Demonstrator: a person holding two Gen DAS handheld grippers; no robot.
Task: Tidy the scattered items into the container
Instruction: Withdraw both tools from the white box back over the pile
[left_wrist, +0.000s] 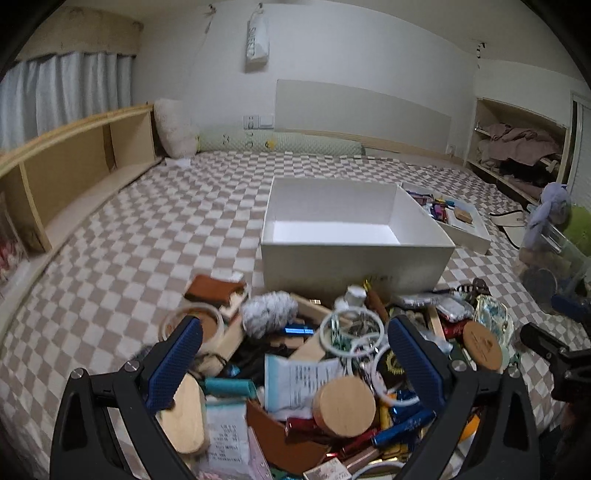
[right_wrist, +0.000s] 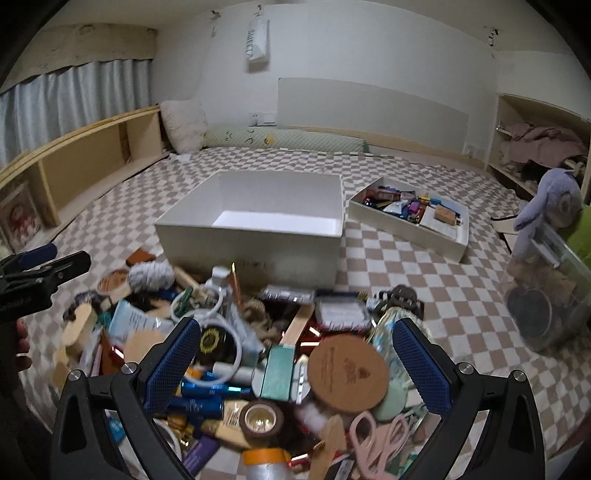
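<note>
1. Left wrist view shows the left gripper (left_wrist: 295, 354) hanging over the heap of scattered items (left_wrist: 314, 369) on the checkered bed (left_wrist: 110, 240), its blue pads spread wide with nothing between them. In the right wrist view the right gripper (right_wrist: 297, 362) is just as wide open and just as empty, over the same heap from the other side.

2. The items lie in one tangled pile at the near edge of the bed, and its far edge reaches right up to the front wall of the white container (left_wrist: 354, 266), which looks empty inside.

3. My worry is the tangle. White rings (left_wrist: 351, 332) are looped through other bits, so lifting one could drag neighbours up and shed them on the bed short of the container.

4. The round wooden lid (left_wrist: 345, 404) and the cork disc (right_wrist: 349, 373) sit tipped on top of loose things; a closing pad could knock them sliding instead of catching them.

5. Slim pieces such as the blue tubes (right_wrist: 199, 397) may slip or swing if pinched at one end.

6. With both grippers close over one pile, they could also bump each other.

7. The container's long axis runs roughly left to right across the left wrist view, its open top facing up and one long wall towards the pile.

8. A second, shallower tray (right_wrist: 410, 218) beside it already holds odds and ends; dropping things there would likely be a mistake.
</note>
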